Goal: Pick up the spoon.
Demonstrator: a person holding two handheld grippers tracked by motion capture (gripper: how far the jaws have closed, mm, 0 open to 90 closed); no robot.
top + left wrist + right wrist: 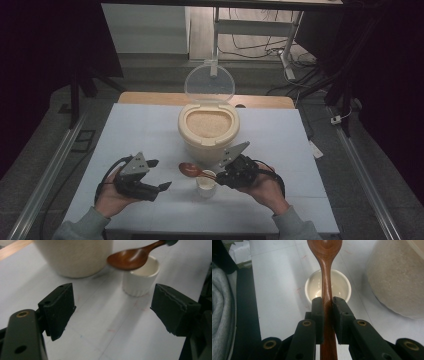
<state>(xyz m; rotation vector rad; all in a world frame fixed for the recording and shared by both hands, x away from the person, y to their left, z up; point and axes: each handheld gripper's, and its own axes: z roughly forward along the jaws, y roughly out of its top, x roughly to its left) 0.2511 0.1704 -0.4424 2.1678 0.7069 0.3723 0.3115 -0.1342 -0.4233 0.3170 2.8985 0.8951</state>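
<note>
- Wooden spoon point(327, 270) clamped by its handle in the right claw point(220, 176); bowl end juts out ahead of the pads, level over the white cup point(328, 287).
- Cup stands on the bench point(145, 130), directly below and ahead of that claw.
- Left claw point(159, 175) wide, nothing between its pads, cup just ahead of it.
- Rice container point(208, 131), lid up, just beyond the cup.

A pale blue-white sheet covers the rectangular table point(140, 135), wooden edge peeking out at the far side. On it sit a cream plastic rice bin point(208, 131) (clear lid flipped up) and, just beside it, a small white ribbed cup point(206, 184).
</note>
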